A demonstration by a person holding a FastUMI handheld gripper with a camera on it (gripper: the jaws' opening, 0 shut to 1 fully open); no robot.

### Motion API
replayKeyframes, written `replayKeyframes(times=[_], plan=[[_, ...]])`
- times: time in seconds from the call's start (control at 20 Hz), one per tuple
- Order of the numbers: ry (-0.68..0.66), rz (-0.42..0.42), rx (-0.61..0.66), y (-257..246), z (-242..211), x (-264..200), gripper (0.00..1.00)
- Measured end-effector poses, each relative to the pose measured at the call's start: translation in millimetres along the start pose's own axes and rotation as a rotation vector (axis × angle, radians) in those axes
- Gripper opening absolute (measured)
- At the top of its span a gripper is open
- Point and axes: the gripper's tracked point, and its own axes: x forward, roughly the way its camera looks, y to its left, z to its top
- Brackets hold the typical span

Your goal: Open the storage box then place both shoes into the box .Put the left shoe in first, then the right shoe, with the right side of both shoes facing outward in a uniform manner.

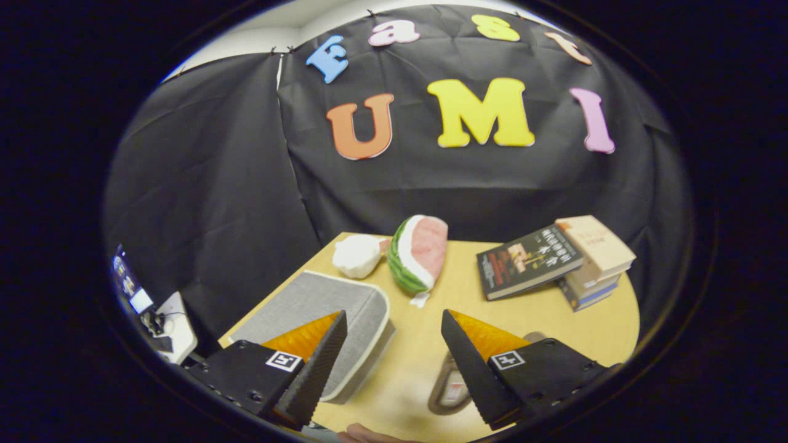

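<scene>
Grey fabric storage box (332,320) lies lid-down-closed on the tabletop (542,314), long axis running away from the left finger toward a white plush (357,255). Tool (394,363) spread wide, gripping nothing; a shoe (452,387) peeks beside the right finger.

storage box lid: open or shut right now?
Shut: the grey storage box shows its lid flat on top, rim closed all round. The tool is open above the table, holding nothing.

wooden table (431,344) carries grey storage box (326,307), shoe (452,384), watermelon plush (418,252), books (554,261).
</scene>
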Motion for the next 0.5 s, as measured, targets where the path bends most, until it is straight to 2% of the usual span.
replayKeyframes(times=[0.15, 0.4, 0.5], plan=[[0.080, 0.036, 0.067, 6, -17, 28, 0.96], [0.220, 0.167, 0.162, 35, -46, 54, 0.96], [0.266, 0.152, 0.182, 35, -56, 63, 0.96]])
